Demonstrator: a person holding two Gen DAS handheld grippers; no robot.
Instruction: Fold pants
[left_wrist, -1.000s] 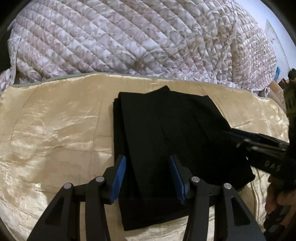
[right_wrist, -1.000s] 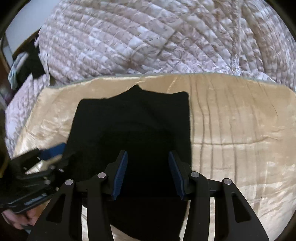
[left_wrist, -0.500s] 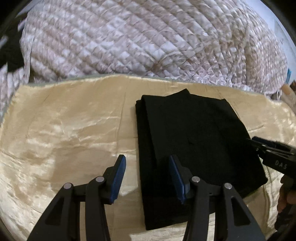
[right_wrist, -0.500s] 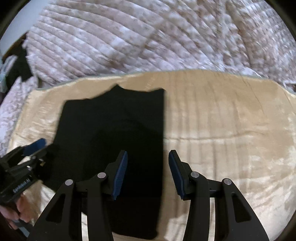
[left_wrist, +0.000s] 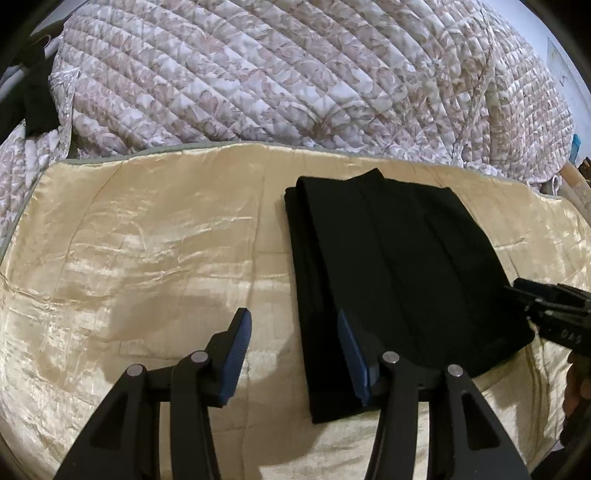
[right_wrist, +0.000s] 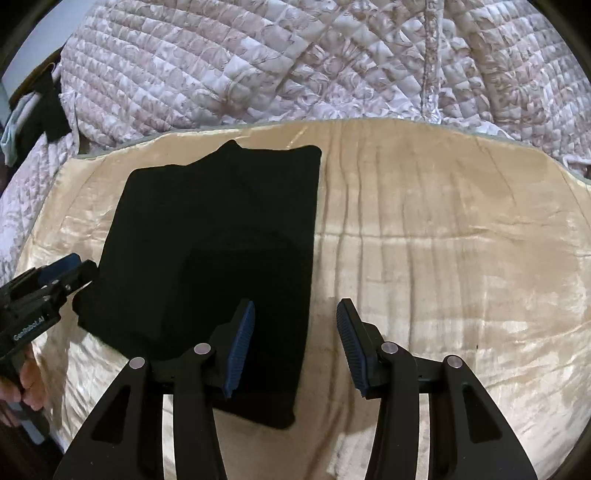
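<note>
The black pants (left_wrist: 399, 280) lie folded into a neat rectangle on the cream satin sheet (left_wrist: 147, 240); they also show in the right wrist view (right_wrist: 221, 236). My left gripper (left_wrist: 293, 338) is open and empty, hovering over the pants' left edge near the front. My right gripper (right_wrist: 295, 328) is open and empty, over the pants' right edge. Each gripper shows at the edge of the other's view: the right gripper (left_wrist: 554, 314) and the left gripper (right_wrist: 48, 288).
A quilted floral bedspread (left_wrist: 295, 81) is piled behind the sheet, also in the right wrist view (right_wrist: 332, 62). Dark clothing (right_wrist: 40, 110) hangs at the far left. The satin sheet (right_wrist: 443, 240) spreads to both sides of the pants.
Both grippers have drawn apart sideways, the left one to the left and the right one to the right, off the middle of the pants. The pants lie still.
</note>
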